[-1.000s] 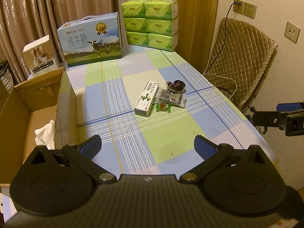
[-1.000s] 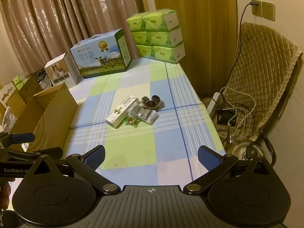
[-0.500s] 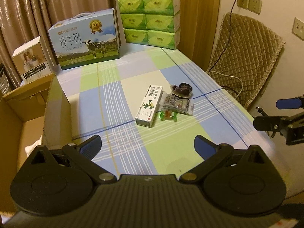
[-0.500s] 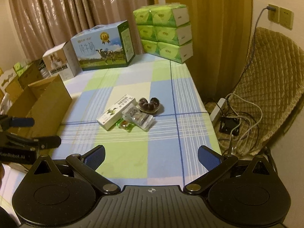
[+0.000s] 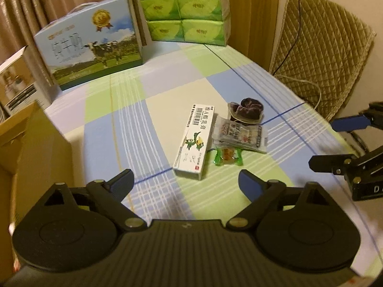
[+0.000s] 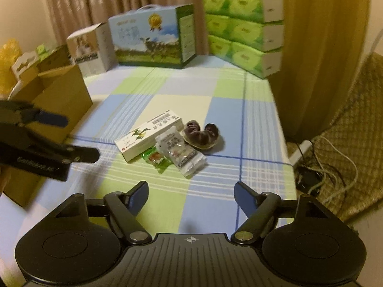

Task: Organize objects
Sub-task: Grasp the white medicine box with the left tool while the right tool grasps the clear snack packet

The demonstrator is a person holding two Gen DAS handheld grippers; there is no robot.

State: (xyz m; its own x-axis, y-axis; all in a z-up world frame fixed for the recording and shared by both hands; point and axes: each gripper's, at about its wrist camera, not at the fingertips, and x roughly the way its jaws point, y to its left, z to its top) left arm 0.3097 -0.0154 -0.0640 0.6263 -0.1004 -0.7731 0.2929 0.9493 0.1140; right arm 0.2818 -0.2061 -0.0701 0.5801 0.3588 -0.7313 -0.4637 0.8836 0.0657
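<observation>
From my right gripper (image 6: 190,192) I see floor cables (image 6: 318,165) beside the chair; my left gripper (image 5: 185,179) shows only the chair (image 5: 320,55). Both jaws have just been closing, nothing between them. The white carton (image 5: 195,141), snack packets (image 5: 241,136) and dark pouch (image 5: 246,111) cluster mid-bench (image 5: 115,110), cardboard box (image 5: 28,148) at its left.

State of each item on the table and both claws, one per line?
Left claw: open, empty, jaws just been closing.
Right claw: open, empty, jaws just been closing.
Ointment box: lying flat, shut.
Silver sachet: flat, sealed.
Green candy: wrapped.
Cardboard box: open-topped.
Milk carton: upright, shut.
</observation>
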